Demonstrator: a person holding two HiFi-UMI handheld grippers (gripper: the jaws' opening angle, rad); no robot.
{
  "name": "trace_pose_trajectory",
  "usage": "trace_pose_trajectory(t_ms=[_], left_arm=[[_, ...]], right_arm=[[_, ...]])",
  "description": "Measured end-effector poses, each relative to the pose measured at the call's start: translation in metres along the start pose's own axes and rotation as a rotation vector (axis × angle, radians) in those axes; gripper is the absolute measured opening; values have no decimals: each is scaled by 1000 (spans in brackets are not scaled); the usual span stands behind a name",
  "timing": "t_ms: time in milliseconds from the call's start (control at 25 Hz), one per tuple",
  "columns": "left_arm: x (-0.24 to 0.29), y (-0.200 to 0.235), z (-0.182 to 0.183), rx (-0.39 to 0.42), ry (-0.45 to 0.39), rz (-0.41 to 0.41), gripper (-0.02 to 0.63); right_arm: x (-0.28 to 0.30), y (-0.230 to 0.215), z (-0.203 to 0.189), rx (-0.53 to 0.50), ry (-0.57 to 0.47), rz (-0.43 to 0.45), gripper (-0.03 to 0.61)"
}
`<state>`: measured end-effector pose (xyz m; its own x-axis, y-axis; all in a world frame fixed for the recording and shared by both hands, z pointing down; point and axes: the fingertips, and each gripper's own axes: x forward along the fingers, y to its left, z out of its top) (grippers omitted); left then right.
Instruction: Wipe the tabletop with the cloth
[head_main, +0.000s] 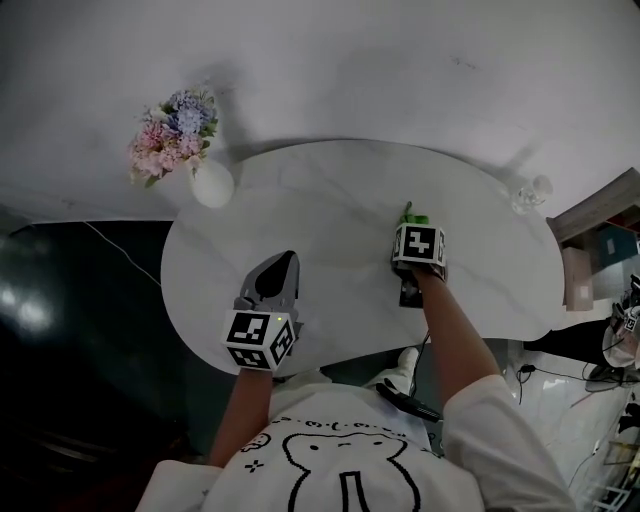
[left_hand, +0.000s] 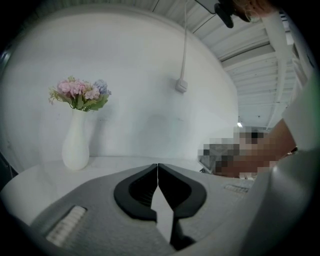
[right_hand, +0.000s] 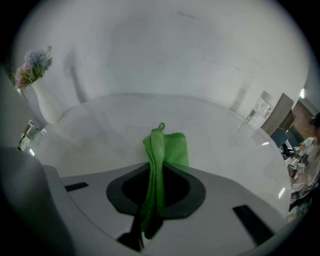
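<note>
Status: clamping folded green cloth (right_hand: 162, 150) in right claw (right_hand: 160, 172), jaws closed on it, cloth end poking forward of the tips over the white table (head_main: 330, 200). Holding left claw (left_hand: 158, 167) pressed together, empty, well left of the right claw. Risks: gripping only a narrow fold, so probably dragging an edge instead of wiping flat, or losing the cloth when pressing hard; sweeping far left and knocking the vase (head_main: 211, 185) ahead of the left claw; sweeping right and hitting the glass (head_main: 530, 192).
</note>
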<state>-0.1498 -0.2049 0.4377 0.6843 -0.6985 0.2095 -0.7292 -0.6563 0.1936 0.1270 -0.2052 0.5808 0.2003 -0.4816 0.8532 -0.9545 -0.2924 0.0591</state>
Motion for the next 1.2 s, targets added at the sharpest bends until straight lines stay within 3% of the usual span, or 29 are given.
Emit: trace_pose_trajectory(t_ms=[1200], left_arm=[[-46, 44, -2, -13, -30, 43, 18]], right_arm=[[-10, 108, -3, -24, -21, 112, 43]])
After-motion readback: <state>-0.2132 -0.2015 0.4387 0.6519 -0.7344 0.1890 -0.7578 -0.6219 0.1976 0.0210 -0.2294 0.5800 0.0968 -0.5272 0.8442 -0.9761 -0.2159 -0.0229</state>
